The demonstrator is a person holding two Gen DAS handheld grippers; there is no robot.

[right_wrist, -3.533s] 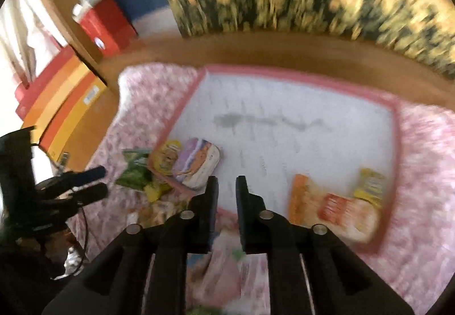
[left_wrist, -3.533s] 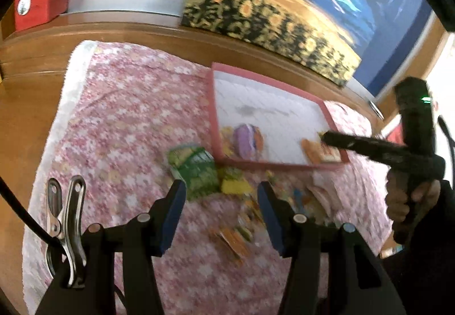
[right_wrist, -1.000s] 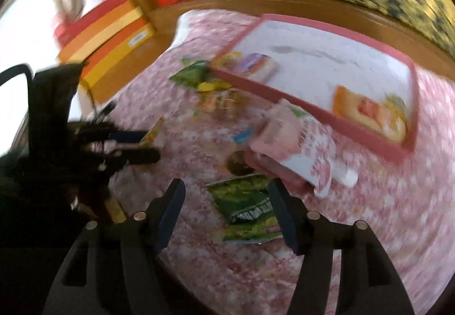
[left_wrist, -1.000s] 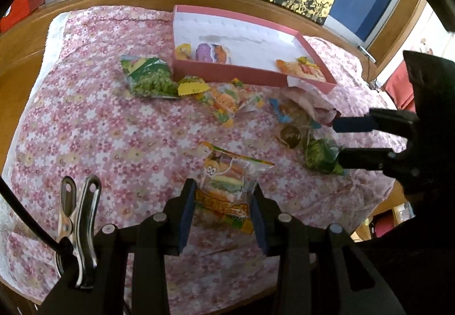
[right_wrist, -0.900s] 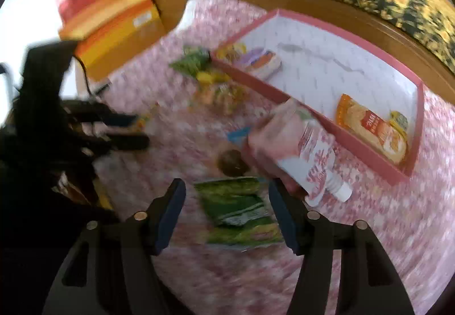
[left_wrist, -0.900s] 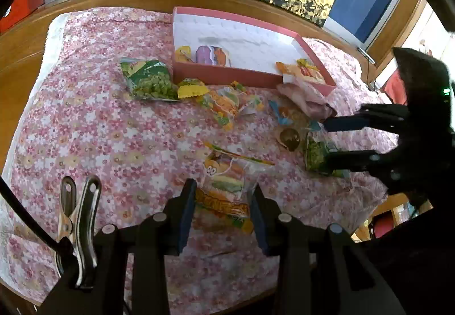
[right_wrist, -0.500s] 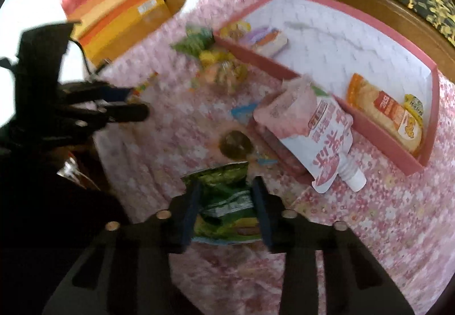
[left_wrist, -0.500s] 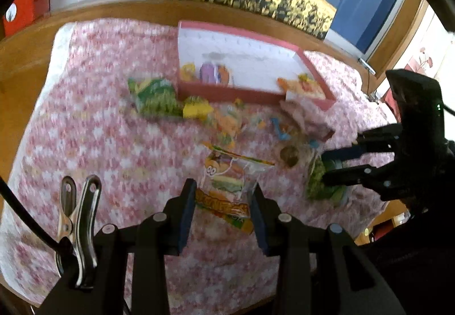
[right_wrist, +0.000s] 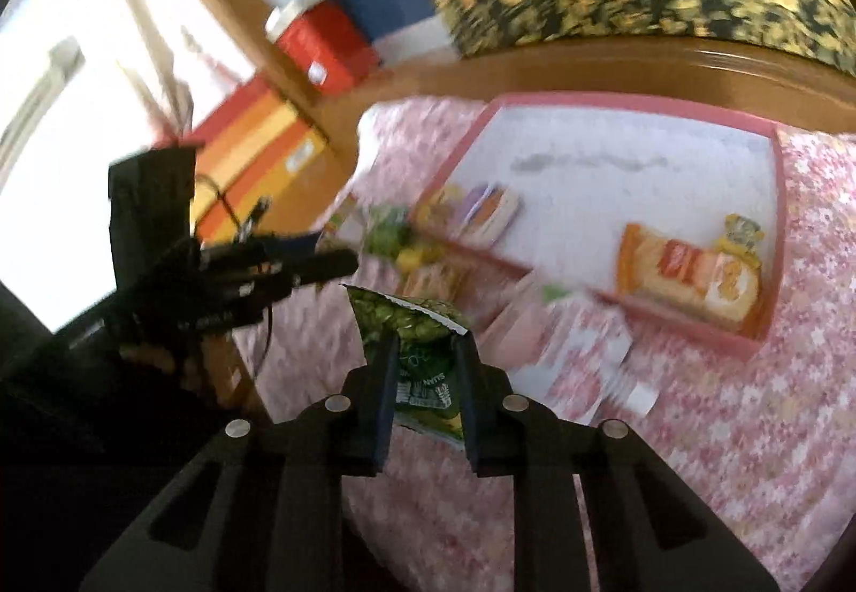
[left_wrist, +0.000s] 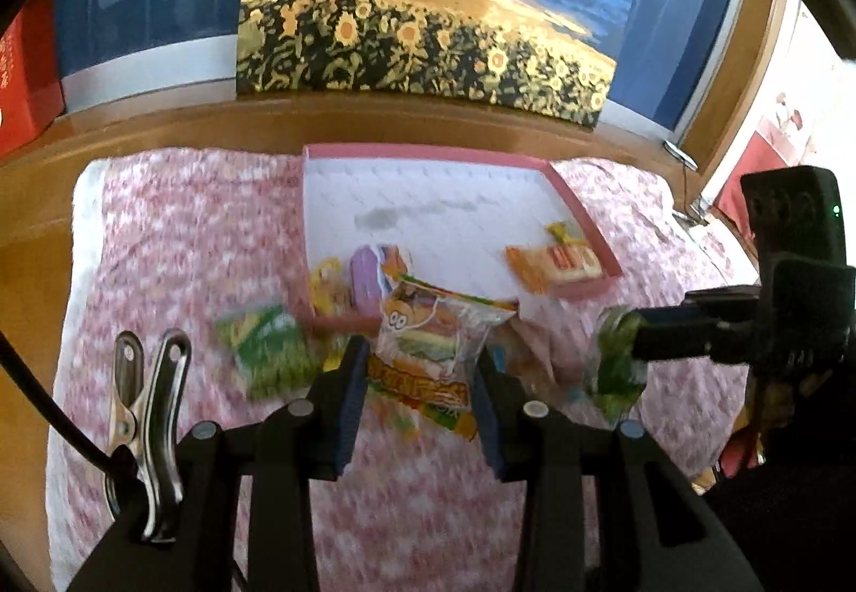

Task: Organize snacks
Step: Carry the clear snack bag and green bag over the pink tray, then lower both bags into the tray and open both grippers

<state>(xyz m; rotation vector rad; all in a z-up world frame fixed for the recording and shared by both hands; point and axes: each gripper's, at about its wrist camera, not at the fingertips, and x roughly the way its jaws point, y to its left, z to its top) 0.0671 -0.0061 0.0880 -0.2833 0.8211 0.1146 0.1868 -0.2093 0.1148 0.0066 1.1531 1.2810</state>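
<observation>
My left gripper point(left_wrist: 420, 362) is shut on a clear packet with a cartoon burger point(left_wrist: 428, 330), held above the cloth in front of the pink tray point(left_wrist: 428, 152). My right gripper point(right_wrist: 425, 351) has its jaws closing on a green pea snack packet point(right_wrist: 412, 319); the pads press on it and it hangs off the cloth. The left wrist view shows that same green packet point(left_wrist: 615, 367) at the right. In the tray point(right_wrist: 631, 102) lie an orange packet point(right_wrist: 690, 279) and a purple one point(left_wrist: 366, 279).
A pink floral cloth point(left_wrist: 187, 244) covers the wooden table. On it lie another green packet point(left_wrist: 267, 351) and a pink pouch point(right_wrist: 535, 330) near the tray's front wall. A sunflower painting point(left_wrist: 417, 41) leans behind. Red and orange boxes point(right_wrist: 257, 132) stand to the left.
The right gripper closed on the green packet and lifted it off the cloth. The left gripper rose with the burger packet and moved toward the tray.
</observation>
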